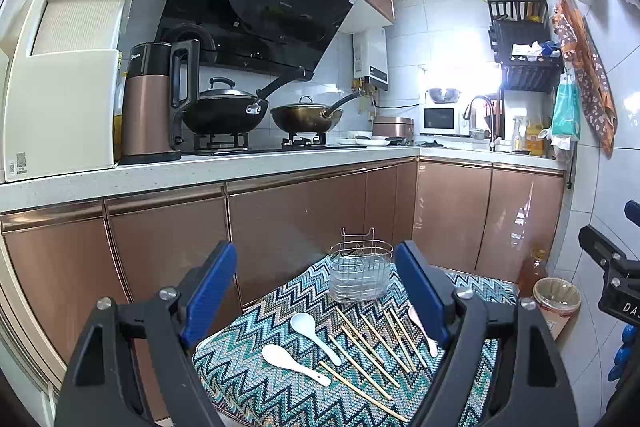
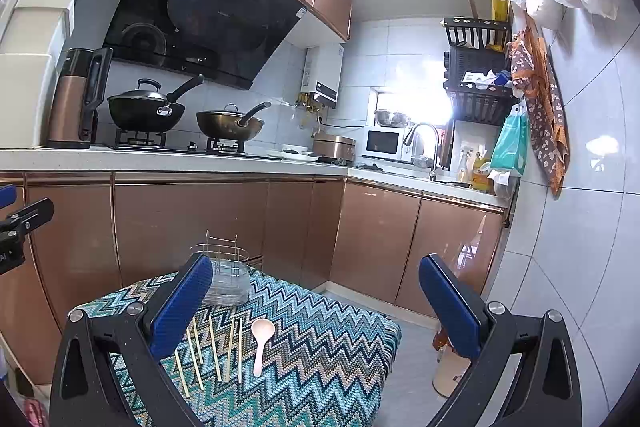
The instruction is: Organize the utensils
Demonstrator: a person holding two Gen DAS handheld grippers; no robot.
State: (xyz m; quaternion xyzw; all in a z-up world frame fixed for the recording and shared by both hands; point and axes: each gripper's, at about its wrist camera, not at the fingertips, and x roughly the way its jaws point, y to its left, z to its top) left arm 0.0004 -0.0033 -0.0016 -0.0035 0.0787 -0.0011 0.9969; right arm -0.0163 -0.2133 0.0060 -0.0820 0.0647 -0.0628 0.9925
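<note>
A wire utensil holder (image 1: 361,273) stands at the far end of a small table with a zigzag cloth (image 1: 264,379). Two white spoons (image 1: 314,335) lie in front of it at the left, several wooden chopsticks (image 1: 368,351) in the middle, and a pink spoon (image 1: 422,329) at the right. My left gripper (image 1: 320,303) is open and empty above the near side of the table. My right gripper (image 2: 316,311) is open and empty; in its view the pink spoon (image 2: 262,341), chopsticks (image 2: 216,355) and holder (image 2: 228,279) lie between and left of its fingers.
Copper cabinet doors (image 1: 296,223) run behind the table under a counter with woks and a kettle. A bin with a liner (image 1: 556,301) and a bottle stand on the floor right of the table. The right gripper's body (image 1: 616,267) shows at the left view's right edge.
</note>
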